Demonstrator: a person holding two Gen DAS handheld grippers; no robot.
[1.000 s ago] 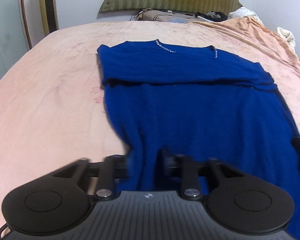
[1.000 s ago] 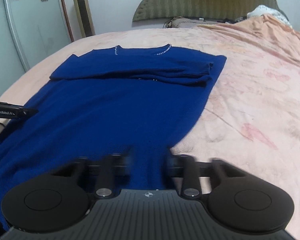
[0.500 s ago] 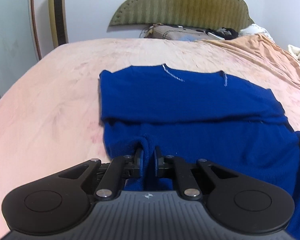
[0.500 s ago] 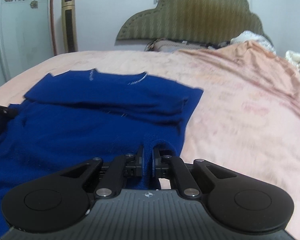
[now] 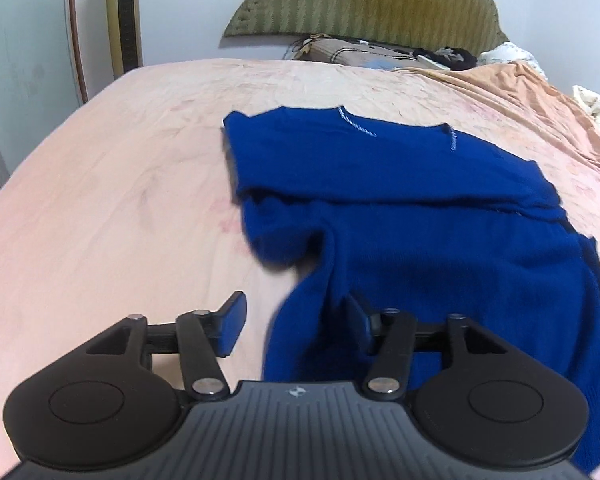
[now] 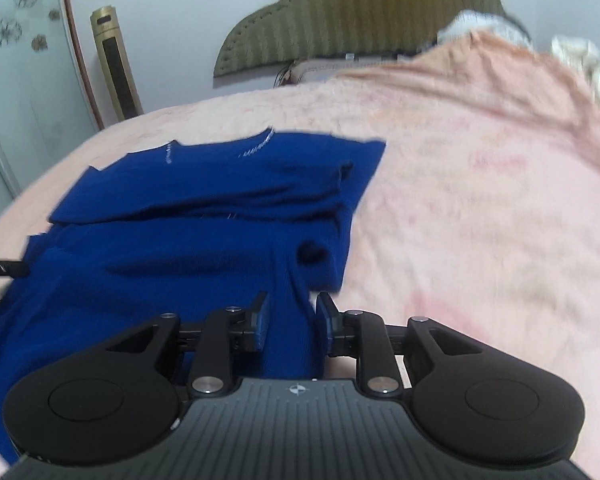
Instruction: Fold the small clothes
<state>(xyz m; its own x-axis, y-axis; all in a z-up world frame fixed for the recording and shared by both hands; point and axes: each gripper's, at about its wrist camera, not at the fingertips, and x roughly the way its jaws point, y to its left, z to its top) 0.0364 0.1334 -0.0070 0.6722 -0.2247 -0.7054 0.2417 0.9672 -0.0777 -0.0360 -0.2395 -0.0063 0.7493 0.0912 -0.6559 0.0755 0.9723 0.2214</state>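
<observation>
A blue knit sweater [image 5: 420, 216] lies on the pink bed, collar at the far end, its sleeves folded across the chest. Its lower hem is raised and bunched toward both grippers. My left gripper [image 5: 296, 322] is open; the hem corner hangs between its wide-apart jaws, against the right finger. In the right wrist view the sweater [image 6: 188, 216] fills the left half. My right gripper [image 6: 290, 318] is partly open, with a ridge of blue cloth standing loosely between its jaws.
The pink bedsheet [image 5: 108, 200] spreads left of the sweater, and right of it in the right wrist view [image 6: 480, 240]. A green headboard [image 5: 364, 0], a pillow and dark items are at the far end. A gold tower fan [image 6: 116, 64] stands by the wall.
Both grippers were shut on the hem half a second ago and carried it forward toward the collar. Now both have opened and the cloth is loose between the jaws.
</observation>
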